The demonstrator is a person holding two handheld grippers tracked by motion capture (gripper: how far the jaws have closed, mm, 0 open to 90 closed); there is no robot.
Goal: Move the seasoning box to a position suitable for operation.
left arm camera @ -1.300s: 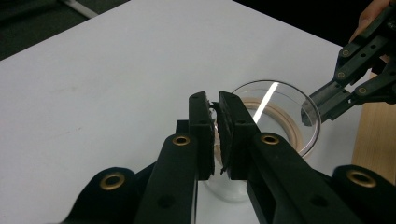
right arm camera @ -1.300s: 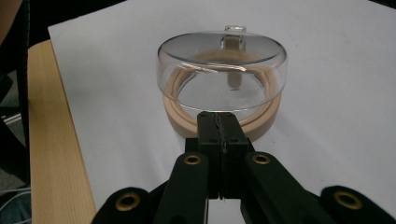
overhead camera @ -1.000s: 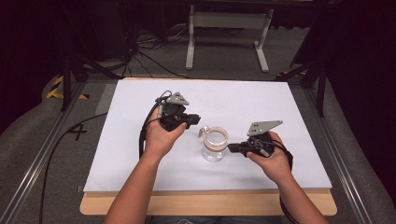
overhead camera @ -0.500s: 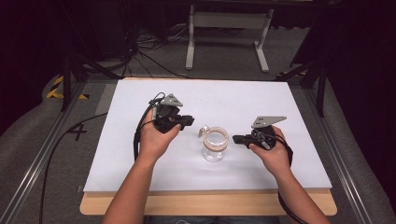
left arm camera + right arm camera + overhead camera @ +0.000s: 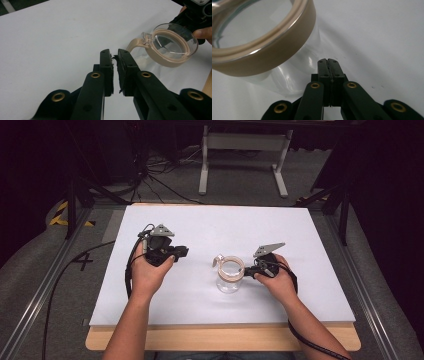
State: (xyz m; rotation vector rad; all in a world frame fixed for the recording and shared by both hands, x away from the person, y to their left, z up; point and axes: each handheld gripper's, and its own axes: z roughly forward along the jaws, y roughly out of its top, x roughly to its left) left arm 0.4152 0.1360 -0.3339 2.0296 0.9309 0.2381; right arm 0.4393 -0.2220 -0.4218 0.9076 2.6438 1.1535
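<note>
1. Looking along my right hand-held gripper (image 5: 327,60), I see its jaws pressed flat together with nothing between them.
2. Just beyond and to the left of those tips stands the clear glass jar (image 5: 229,280), upright on the white surface (image 5: 300,235); whether the tips touch its wall I cannot tell.
3. Its tan lid ring (image 5: 274,53) sits on top of the jar, with a clear window through the middle.
4. My left hand-held gripper (image 5: 114,56) has just been opening: a narrow gap shows between its jaws, and nothing is in it.
5. From that gripper, the jar lies ahead and to the right, well apart, the lid's tan tab (image 5: 133,45) pointing toward it.
6. Beyond the jar, my right hand (image 5: 277,281) holds the other gripper.
</note>
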